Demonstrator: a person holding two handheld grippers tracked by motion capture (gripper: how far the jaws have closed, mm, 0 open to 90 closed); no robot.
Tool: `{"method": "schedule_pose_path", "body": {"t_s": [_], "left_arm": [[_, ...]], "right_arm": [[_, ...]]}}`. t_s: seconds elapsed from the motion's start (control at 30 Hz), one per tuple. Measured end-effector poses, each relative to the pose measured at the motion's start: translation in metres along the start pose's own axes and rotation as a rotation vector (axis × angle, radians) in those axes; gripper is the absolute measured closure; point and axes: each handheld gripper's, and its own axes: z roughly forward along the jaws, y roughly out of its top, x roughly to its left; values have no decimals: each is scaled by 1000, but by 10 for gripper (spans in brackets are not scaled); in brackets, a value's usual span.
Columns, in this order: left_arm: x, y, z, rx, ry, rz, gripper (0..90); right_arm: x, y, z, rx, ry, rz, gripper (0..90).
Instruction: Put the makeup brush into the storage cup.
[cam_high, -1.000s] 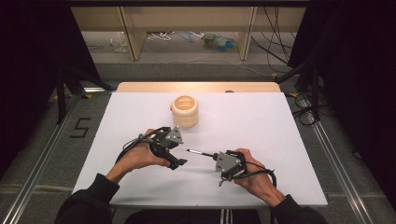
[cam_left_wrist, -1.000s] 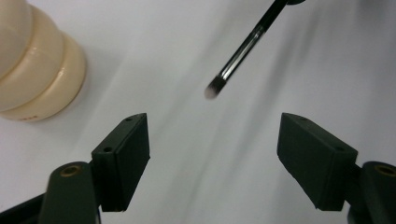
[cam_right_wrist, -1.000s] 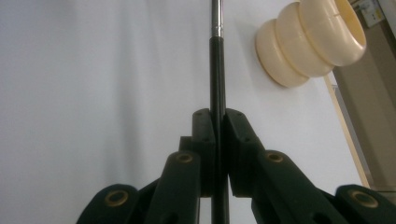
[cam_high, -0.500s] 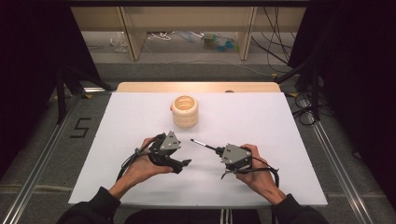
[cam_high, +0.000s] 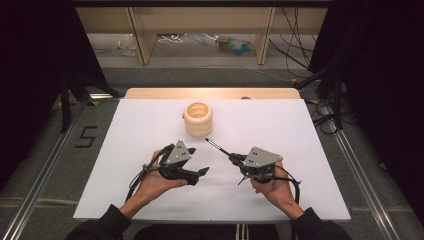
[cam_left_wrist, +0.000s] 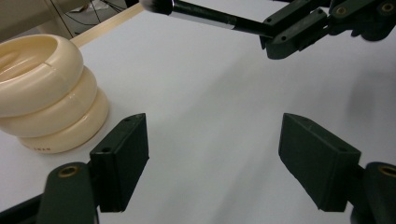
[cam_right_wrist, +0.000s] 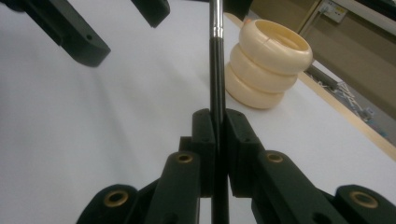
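A cream holder (cam_high: 198, 119) made of three stacked rings stands upright at the far middle of the white table (cam_high: 300, 130). My right gripper (cam_high: 235, 159) is shut on the thin black handle of a brush (cam_high: 218, 147), whose tip points left and away toward the holder. In the right gripper view the handle (cam_right_wrist: 215, 70) runs up between the closed jaws of that gripper (cam_right_wrist: 218, 116), with the holder (cam_right_wrist: 268, 70) beyond. My left gripper (cam_high: 200, 172) is open with nothing between its jaws. The left gripper view shows its fingers (cam_left_wrist: 122, 161) apart, the holder (cam_left_wrist: 42, 93) at left and the brush (cam_left_wrist: 210, 18) above.
The table's wooden far edge (cam_high: 210, 93) lies just behind the holder. Shelving and loose cables (cam_high: 295, 55) sit on the floor beyond. Metal rails (cam_high: 45, 180) run along both sides of the table. Bare white surface spreads left and right of the hands.
The right gripper has turned, so the brush tip now points farther away, toward the holder. The left gripper has drifted slightly nearer the table's front edge and stayed open.
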Motion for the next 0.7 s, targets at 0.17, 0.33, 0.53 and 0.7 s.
{"method": "schedule_pose_path", "body": {"t_s": [0.17, 0.33, 0.53, 0.7], "left_arm": [[-2, 1, 0, -12, -1, -16, 239], [-2, 2, -1, -36, 1, -42, 239], [-1, 5, -4, -88, -1, -76, 239], [-1, 6, -5, -102, 0, -78, 239]], "right_arm": [[-1, -1, 1, -60, 37, 93, 839], [-1, -2, 1, -94, 66, 144, 839], [-2, -5, 4, -134, 78, 208, 838], [0, -5, 4, -155, 79, 218, 838]]}}
